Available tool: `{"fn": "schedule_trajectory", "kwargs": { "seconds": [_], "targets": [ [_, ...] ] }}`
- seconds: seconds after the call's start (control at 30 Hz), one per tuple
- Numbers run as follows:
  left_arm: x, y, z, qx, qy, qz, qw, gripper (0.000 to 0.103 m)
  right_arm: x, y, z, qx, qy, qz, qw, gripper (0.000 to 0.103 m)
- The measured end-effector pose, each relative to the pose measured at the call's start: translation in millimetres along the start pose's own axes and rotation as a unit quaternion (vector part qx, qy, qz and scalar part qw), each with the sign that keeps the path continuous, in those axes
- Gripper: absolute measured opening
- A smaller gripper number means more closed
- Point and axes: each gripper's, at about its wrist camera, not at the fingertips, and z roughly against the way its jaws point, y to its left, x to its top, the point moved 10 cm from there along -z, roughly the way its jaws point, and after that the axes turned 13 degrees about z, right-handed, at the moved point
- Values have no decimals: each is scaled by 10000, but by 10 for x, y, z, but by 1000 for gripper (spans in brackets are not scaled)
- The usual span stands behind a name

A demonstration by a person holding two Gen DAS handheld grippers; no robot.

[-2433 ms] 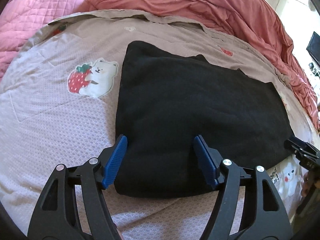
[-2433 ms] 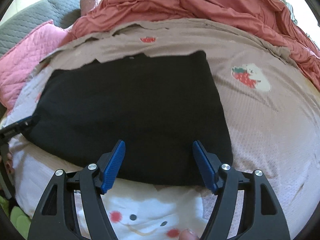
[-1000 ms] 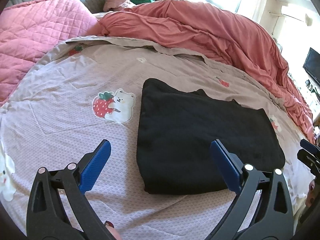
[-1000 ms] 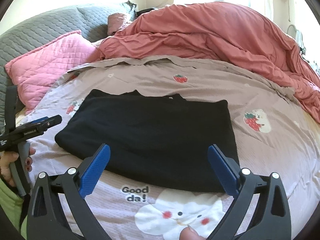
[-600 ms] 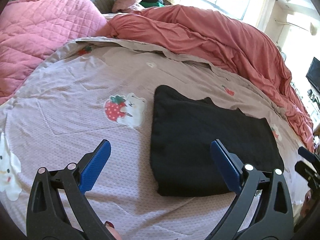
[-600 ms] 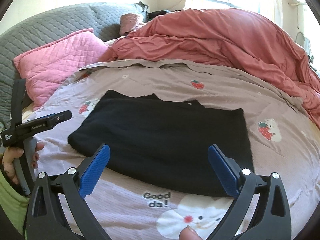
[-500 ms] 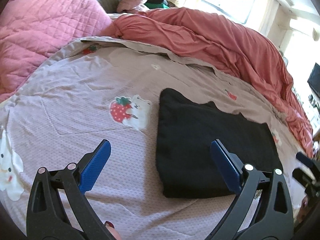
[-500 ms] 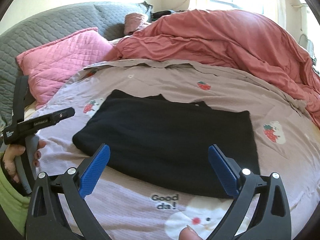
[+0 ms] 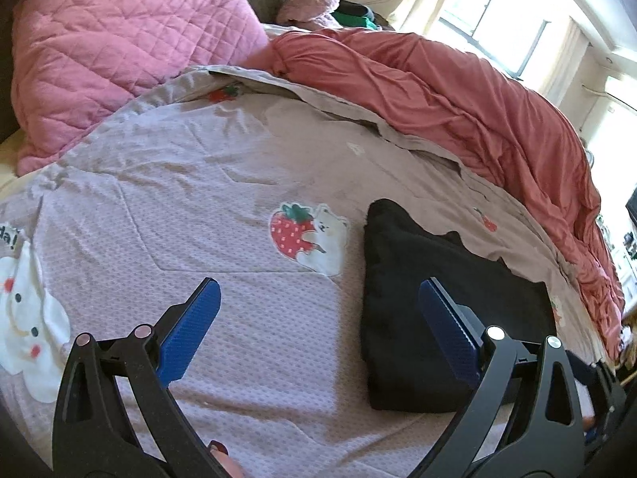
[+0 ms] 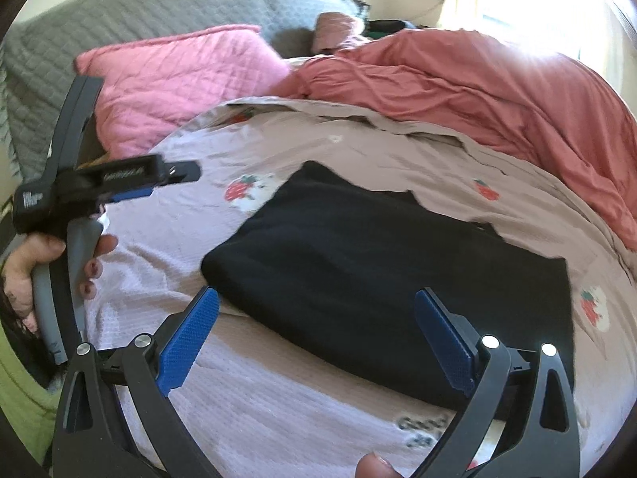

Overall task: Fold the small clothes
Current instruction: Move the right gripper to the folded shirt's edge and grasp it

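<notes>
A black garment, folded into a flat rectangle, lies on the mauve printed bedsheet. In the left wrist view the garment sits at the right. My left gripper is open and empty, held above the sheet to the left of the garment. It also shows from the side in the right wrist view, held in a hand. My right gripper is open and empty, raised over the garment's near edge.
A pink quilted pillow lies at the back left. A rumpled coral duvet runs along the far side of the bed. A grey quilted headboard stands behind. A strawberry-and-bear print marks the sheet beside the garment.
Both grippers have opened wide, let go of the garment and lifted away from it. The left one has swung to the left, so the garment now sits at its right.
</notes>
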Motion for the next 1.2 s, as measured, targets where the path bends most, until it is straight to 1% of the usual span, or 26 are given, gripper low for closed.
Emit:
{"fn": "schedule_trajectory", "kwargs": {
  "seconds": [0.2,0.4,0.5,0.6,0.7,0.77,0.8,0.87,0.93,0.97,1.0,1.03,1.07,1.13,1.17,1.2],
  "targets": [
    [21,89,-77,95,63,122,9999,93,74,302,-350,75,161,368,9992,98],
    [40,118,-146,176,109,135,9997,93,30,484,-703,-107,464,759,9960,98],
    [60,125,-189,204,131,138,9996,93,-32,536,-834,-153,615,890,9940,98],
    [79,135,-254,254,168,156,9994,93,-75,559,-934,-398,719,1147,9900,97],
    [76,136,-323,310,226,142,9992,93,-68,514,-985,-604,717,1239,9879,97],
    [51,125,-380,315,310,140,9989,93,-58,478,-998,-655,693,1240,9877,96],
    [43,119,-397,308,336,141,9989,93,-49,467,-997,-650,654,1241,9880,94],
    [22,103,-447,274,422,158,9986,93,-25,467,-977,-576,555,1227,9892,85],
    [4,81,-507,199,534,203,9982,93,28,463,-918,-514,349,1208,9907,66],
    [-8,66,-540,142,599,240,9978,93,47,461,-887,-470,270,1181,9915,60],
    [-27,47,-579,54,698,309,9971,93,73,452,-853,-333,162,1085,9934,44],
    [-42,31,-602,-21,771,360,9964,93,92,448,-824,-191,72,993,9948,26],
    [-58,5,-622,-132,853,424,9954,93,105,429,-790,-87,-12,882,9961,19],
    [-65,-52,-642,-404,994,605,9924,93,131,340,-707,69,-203,574,9981,14],
    [-65,-81,-650,-534,1055,701,9905,93,138,295,-673,166,-282,412,9986,14],
    [-72,-127,-672,-742,1185,873,9863,93,144,241,-639,278,-354,226,9987,13]
  ]
}}
